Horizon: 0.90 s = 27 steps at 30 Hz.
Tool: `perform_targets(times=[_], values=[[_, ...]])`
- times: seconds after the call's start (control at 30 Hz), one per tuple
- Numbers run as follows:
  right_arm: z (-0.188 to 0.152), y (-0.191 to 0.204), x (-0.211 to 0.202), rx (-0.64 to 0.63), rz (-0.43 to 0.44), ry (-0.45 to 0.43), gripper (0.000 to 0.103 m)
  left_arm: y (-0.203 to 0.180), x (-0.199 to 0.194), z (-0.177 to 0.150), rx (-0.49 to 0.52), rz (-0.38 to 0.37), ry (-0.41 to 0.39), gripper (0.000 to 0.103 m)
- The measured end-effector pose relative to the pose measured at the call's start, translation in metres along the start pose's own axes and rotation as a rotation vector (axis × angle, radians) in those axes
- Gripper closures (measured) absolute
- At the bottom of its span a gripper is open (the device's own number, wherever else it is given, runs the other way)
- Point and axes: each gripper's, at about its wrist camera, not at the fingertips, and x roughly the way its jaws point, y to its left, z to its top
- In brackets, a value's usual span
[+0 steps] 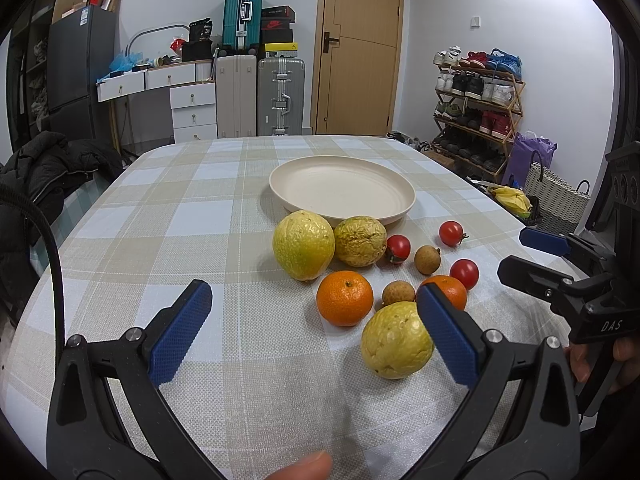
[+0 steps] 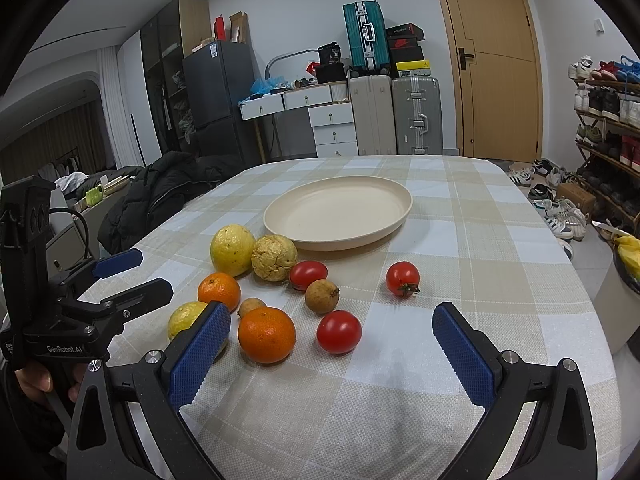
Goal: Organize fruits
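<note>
A cream plate (image 1: 340,188) (image 2: 338,208) stands bare mid-table. In front of it lie three yellow round fruits (image 1: 303,245) (image 2: 232,250), two oranges (image 1: 345,298) (image 2: 266,334), three red tomatoes (image 1: 452,233) (image 2: 339,332) and two brown longans (image 1: 427,260) (image 2: 322,296). My left gripper (image 1: 313,290) (image 2: 155,271) is open, low over the near-left side of the cluster. Its right finger covers part of one orange (image 1: 448,290). My right gripper (image 2: 331,309) (image 1: 510,253) is open on the near-right side, with the nearest tomato just ahead. Neither holds anything.
The checked tablecloth (image 1: 200,208) covers a rounded table. A black jacket (image 1: 44,176) lies off the left edge. A shoe rack (image 1: 480,108) and a woven basket (image 1: 554,200) stand on the right. Suitcases (image 1: 280,96) and a door are behind.
</note>
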Motion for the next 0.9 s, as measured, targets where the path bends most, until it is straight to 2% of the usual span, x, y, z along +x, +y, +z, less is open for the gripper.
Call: perform_targets(times=[0.9], values=[[-0.0015, -0.0022, 0.0036, 0.014, 0.004, 0.009, 0.000, -0.0008, 0.0014, -0.0018, -0.001, 0.002, 0.001, 0.001]])
